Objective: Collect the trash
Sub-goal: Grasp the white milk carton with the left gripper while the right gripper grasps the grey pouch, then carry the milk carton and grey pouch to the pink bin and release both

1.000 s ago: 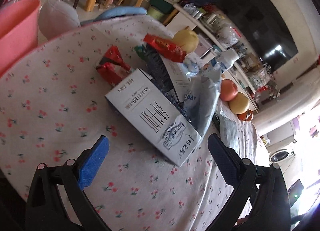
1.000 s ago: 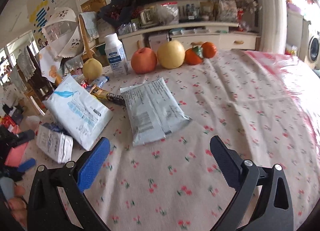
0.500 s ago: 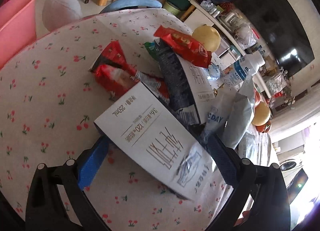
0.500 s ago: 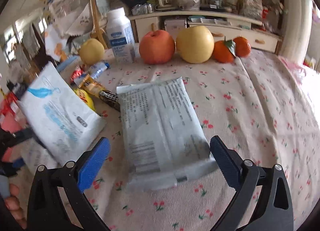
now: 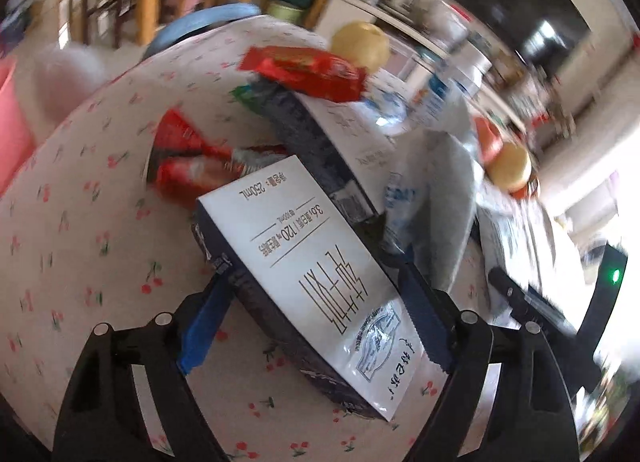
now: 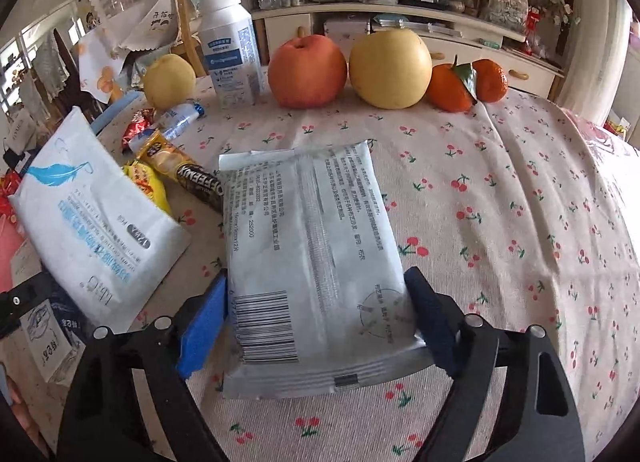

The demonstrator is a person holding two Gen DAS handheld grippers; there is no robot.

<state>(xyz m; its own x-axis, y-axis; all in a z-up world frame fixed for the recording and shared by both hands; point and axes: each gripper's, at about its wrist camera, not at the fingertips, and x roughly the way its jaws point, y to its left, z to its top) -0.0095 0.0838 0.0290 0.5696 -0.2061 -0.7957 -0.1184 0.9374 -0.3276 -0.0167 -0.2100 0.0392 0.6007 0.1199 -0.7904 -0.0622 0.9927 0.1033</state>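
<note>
In the left wrist view a white milk carton (image 5: pixel 312 274) lies on the cherry-print tablecloth (image 5: pixel 80 229), between the fingers of my left gripper (image 5: pixel 316 318), whose pads touch both its sides. Red snack wrappers (image 5: pixel 192 165) lie just beyond it. In the right wrist view a grey-white flat packet (image 6: pixel 316 262) lies between the fingers of my right gripper (image 6: pixel 320 322), pads against its edges. A white pouch with a blue feather (image 6: pixel 92 229), yellow wrappers (image 6: pixel 160 169) and the carton (image 6: pixel 52 338) lie to the left.
An apple (image 6: pixel 306 71), a pear (image 6: pixel 390 67), oranges (image 6: pixel 466 81), a white bottle (image 6: pixel 232 45) and another pear (image 6: pixel 170 79) stand at the table's far side. A pink bin (image 5: pixel 12 129) stands left of the table. Chairs and shelves lie beyond.
Both grippers moved forward. The left has closed onto the milk carton's sides. The right has closed in on the grey packet, which now sits between its fingers.
</note>
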